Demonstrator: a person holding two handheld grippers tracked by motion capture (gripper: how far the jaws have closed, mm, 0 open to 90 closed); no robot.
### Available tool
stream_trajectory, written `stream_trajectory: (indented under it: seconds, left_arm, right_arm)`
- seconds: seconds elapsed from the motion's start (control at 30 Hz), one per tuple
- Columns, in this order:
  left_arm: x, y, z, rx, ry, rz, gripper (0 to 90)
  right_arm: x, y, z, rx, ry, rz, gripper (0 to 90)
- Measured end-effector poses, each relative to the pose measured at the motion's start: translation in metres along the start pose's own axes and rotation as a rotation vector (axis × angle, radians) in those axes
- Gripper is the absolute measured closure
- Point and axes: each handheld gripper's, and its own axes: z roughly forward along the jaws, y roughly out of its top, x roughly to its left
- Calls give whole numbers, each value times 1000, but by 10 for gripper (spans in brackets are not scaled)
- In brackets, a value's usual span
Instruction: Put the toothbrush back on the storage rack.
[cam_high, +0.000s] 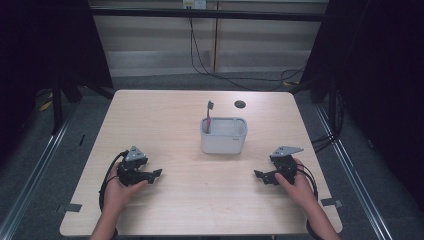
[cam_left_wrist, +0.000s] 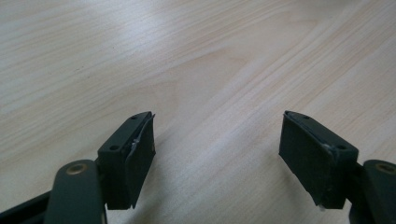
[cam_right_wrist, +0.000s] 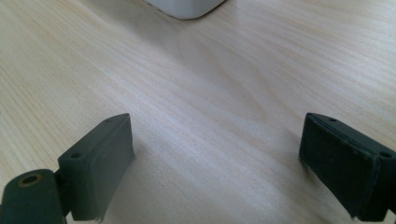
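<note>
Both grippers sit low on the near half of the table (cam_high: 165, 107), empty. Left gripper (cam_high: 156, 174) near-left, jaws spread wide with bare wood between them; right gripper (cam_high: 258, 175) near-right, jaws equally wide apart, nothing between.

The white container (cam_high: 224, 135) stands mid-table, between and beyond the two grippers, well apart from both. A pink-handled toothbrush (cam_high: 208, 116) stands in its far-left corner, head up, leaning on the rim.

Risks as judged from here:
- The toothbrush is thin and only propped; a jaw brushing the handle off-centre would likely tip it or slide it along the rim rather than catch it.
- The container looks light; a one-sided push from either gripper could skid or tilt it toward the far edge.
- Both grippers converging on it could clash over the rim.
- The round hole (cam_high: 240, 104) just past the container could swallow a dropped brush.
</note>
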Motion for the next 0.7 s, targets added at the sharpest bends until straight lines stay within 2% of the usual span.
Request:
stream_trajectory:
  seconds: [0.33,0.4,0.7]
  left_arm:
    - [5,-4,-1,12,19,11,209]
    - [6,-5,-2,11,27,-1,203]
    - [9,-8,-6,19,53,5,163]
  right_arm:
    - [0,0,0,0,0,1,94]
    - [0,0,0,1,0,1,94]
    - [0,0,0,0,1,0,94]
